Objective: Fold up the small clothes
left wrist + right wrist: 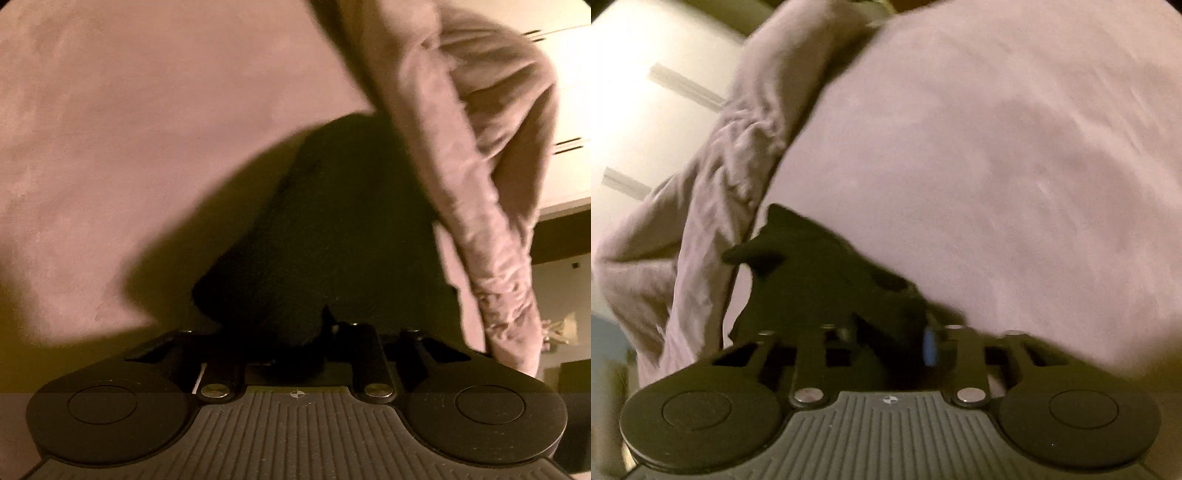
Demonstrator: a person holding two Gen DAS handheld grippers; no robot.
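A pale pink garment (147, 129) fills most of the left wrist view, and its long crumpled sleeve (480, 184) hangs down the right side. My left gripper (347, 133) is a dark shape in shadow; its fingers run together to a point where the cloth's edge meets them, pinching it. In the right wrist view the same garment (997, 147) drapes over the right half, with a bunched fold (720, 166) at the left. My right gripper (775, 225) leans left, its dark fingers closed together on the cloth's edge. The picture is blurred.
White cabinet fronts with dark handles (569, 144) stand behind the garment at the right of the left wrist view. They show again as the cabinet (665, 110) at the left of the right wrist view. A dim room corner (569, 295) shows low right.
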